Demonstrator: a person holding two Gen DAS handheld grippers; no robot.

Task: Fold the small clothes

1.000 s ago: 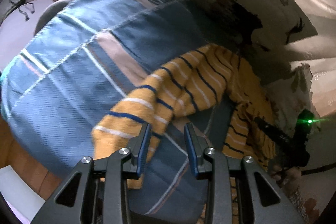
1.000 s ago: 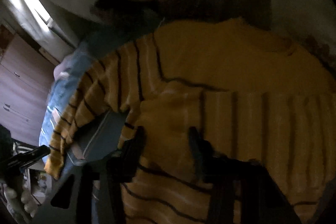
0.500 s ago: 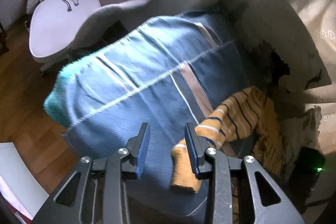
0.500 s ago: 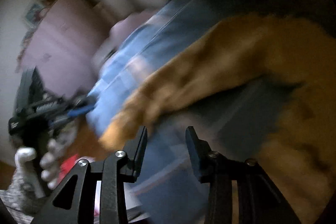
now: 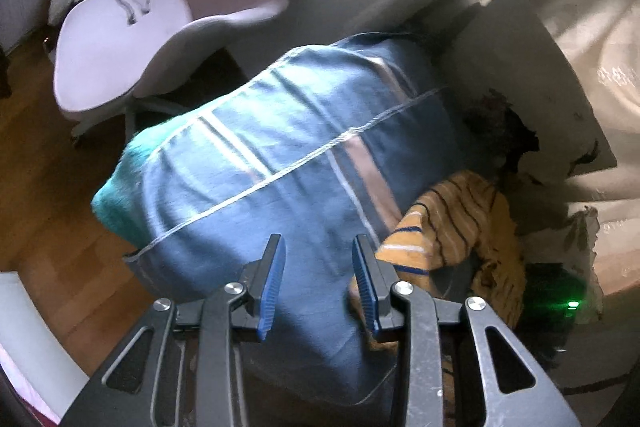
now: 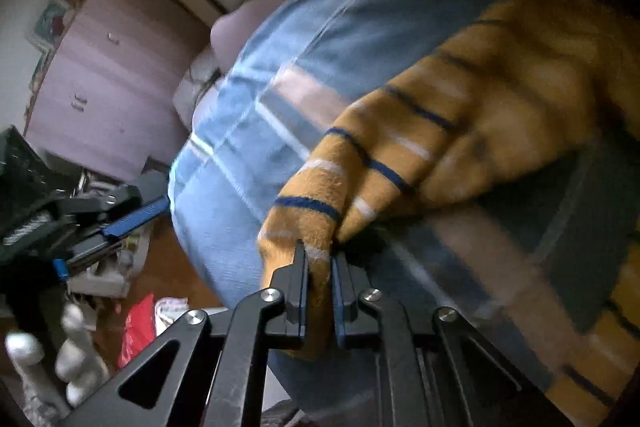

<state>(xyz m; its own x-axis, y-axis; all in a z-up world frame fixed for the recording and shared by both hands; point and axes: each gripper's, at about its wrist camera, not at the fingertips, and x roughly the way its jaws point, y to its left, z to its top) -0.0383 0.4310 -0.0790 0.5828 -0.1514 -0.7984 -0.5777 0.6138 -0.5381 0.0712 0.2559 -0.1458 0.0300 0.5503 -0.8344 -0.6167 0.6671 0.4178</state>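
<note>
Right wrist view: right claw (image 6: 319, 267) pinches one striped sleeve (image 6: 360, 171); left claw (image 5: 319, 281) gapes over one blue cushion (image 5: 280, 155).

Both wrist cameras look closely (from opposite sides) onto the blue cushion (image 5: 280, 163).

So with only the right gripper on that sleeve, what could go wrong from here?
1. The right gripper pinches only the cuff edge of the striped sleeve; a pull may slip it free.
2. The left gripper is open and holds nothing, so the sweater may drag across the blue cover and bunch rather than fold.
3. The sweater's body lies crumpled by the pillow, so it may fold unevenly.
</note>
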